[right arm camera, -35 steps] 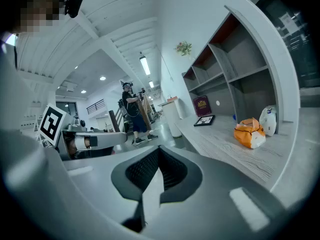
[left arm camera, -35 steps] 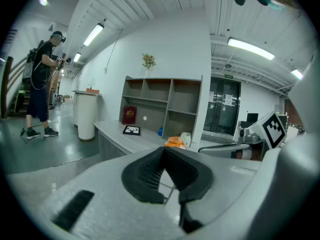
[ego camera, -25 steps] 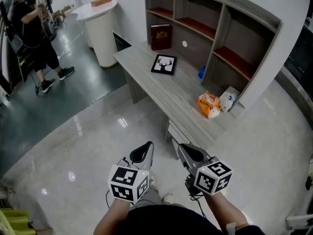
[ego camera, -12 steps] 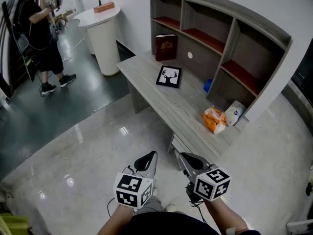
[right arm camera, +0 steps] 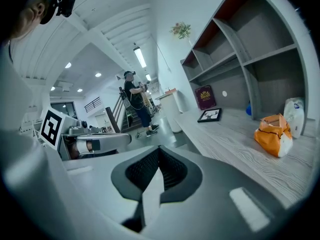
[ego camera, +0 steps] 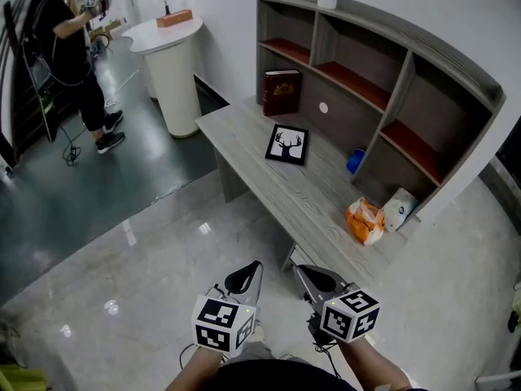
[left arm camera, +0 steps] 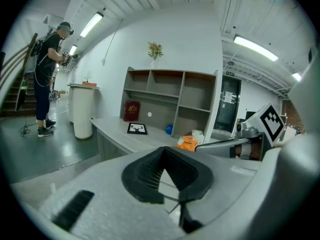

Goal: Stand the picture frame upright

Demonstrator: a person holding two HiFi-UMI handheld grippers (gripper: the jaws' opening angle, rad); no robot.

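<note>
Desk (ego camera: 244, 130) w/ red book (ego camera: 282, 93), orange bag (ego camera: 364, 221)

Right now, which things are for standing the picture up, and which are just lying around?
For the job: picture frame, flat on the desk; left gripper; right gripper.
Just lying about: red book, orange bag, white packet, blue object.

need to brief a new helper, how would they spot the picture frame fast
Find the long grey desk backed by the shelf unit. Towards its far end, in front of the upright red book, the picture frame lies flat. It alone is black-rimmed with a deer-head silhouette on white.
</note>
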